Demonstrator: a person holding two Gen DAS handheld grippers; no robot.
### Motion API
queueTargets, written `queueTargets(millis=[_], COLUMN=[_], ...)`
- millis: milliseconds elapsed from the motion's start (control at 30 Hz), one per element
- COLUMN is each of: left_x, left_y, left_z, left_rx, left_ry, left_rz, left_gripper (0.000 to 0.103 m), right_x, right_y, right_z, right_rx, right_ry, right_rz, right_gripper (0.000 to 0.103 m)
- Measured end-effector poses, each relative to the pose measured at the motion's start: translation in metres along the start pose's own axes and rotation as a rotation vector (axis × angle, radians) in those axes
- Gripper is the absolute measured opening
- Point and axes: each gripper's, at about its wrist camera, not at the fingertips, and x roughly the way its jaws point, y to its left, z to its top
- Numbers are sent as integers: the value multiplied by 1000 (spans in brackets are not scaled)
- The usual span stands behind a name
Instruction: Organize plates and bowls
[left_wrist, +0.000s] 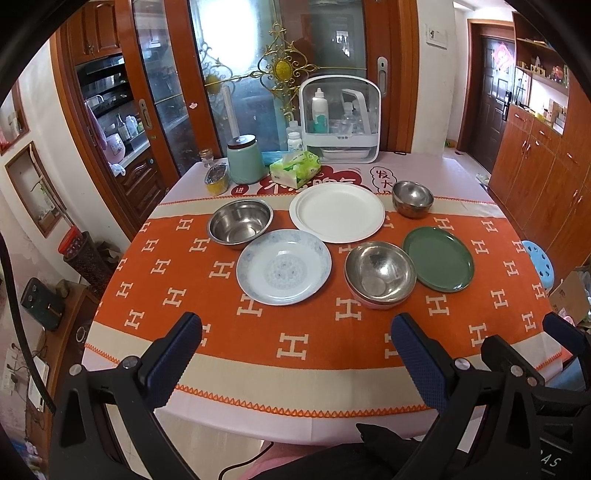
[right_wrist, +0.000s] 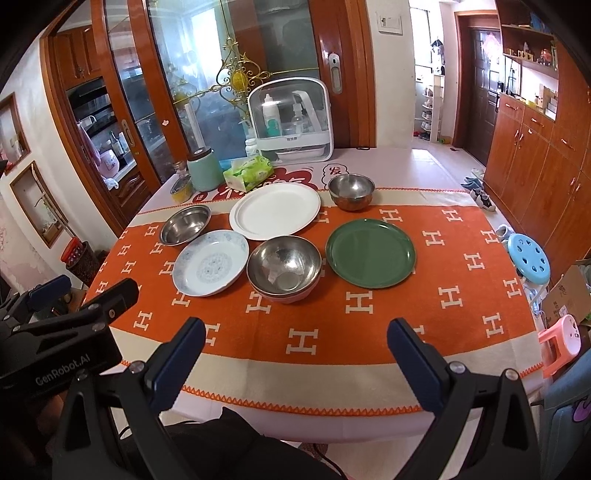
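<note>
Your left gripper (left_wrist: 295, 343) and right gripper (right_wrist: 295, 343) both hang over the near table edge, jaws spread wide, nothing held. Nearest dishes: patterned plate (left_wrist: 283, 266), steel bowl (left_wrist: 380, 271) nested in a pink bowl (left_wrist: 373, 303), green plate (left_wrist: 438, 259) just right of it. Behind — wide steel bowl (left_wrist: 240, 223) on the left, white plate (left_wrist: 337, 212) in the middle, small steel bowl (left_wrist: 412, 198) far right. All sit on the orange cloth (left_wrist: 221, 332).
</note>
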Motion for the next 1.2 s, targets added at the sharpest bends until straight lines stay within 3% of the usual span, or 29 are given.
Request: queueTargets(millis=[333,667,1200], left_x=[-4,22,97], left_y=[2,6,29], left_z=[0,24,116], left_rx=[-5,11,19], left_ry=[5,77,191], left_rz=[-38,-122,-220], left_gripper=[102,102,102], right_x=[-3,10,65], right_y=[0,-5,-23], right_z=[5,27,99], right_rx=[-11,14,205], right_ry=[-32,-46,-11], right_rz=[-13,-15,56], right_gripper=[99,99,99])
